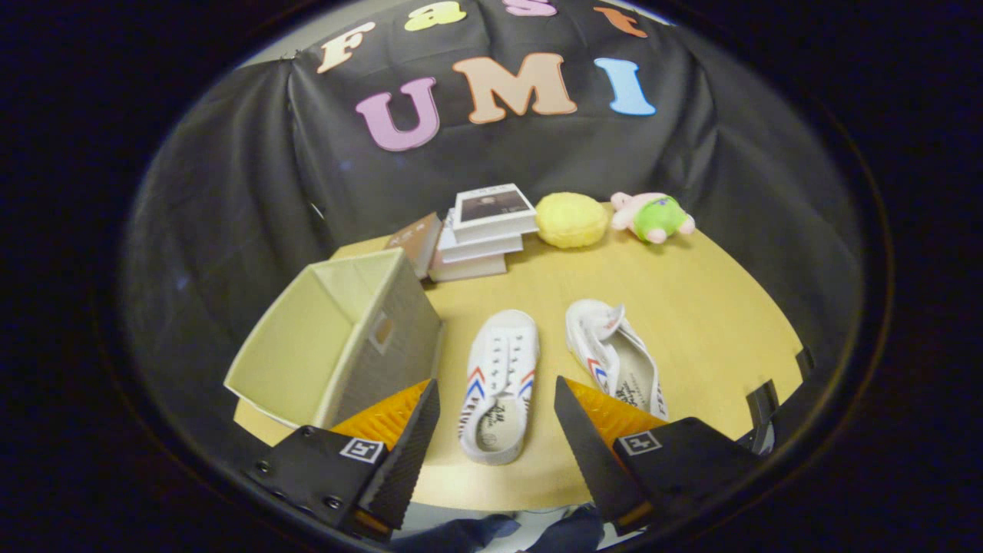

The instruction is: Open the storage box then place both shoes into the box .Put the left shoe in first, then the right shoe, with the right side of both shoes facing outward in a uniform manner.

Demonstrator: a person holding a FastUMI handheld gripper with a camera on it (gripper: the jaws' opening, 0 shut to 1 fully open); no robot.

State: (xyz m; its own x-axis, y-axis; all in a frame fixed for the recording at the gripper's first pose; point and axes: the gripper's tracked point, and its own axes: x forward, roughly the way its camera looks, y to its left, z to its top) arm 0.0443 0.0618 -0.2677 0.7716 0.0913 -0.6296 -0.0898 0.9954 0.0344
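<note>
A round wooden counter (691, 322) stands against black cloth walls. On it sits one box (338, 346), open at the top, beige inside, grey woven outside, with a cut-out handle in the wall facing the shoes.

Two white shoes lie just beside the box on its handle side. The first shoe (499, 384) is nearer the box, upright on its sole with toe pointing away, showing red and blue chevrons on both flanks. The second shoe (614, 357) lies one place further from the box, tilted onto its side, its tongue flopped open and its lining visible. The two are close but apart.

Beyond the box, at the far edge, is a stack of three books (485, 230), with a fourth book (417, 240) leaning between the stack and the box. Past the stack, further from the box, rest one yellow cushion (571, 220) and one pink-and-green plush toy (654, 216).

The gripper (498, 430) hovers with its two fingers spread wide, holding nothing. The heel of the first shoe lies between them; one fingertip is near the box's corner, the other overlaps the second shoe's heel.
</note>
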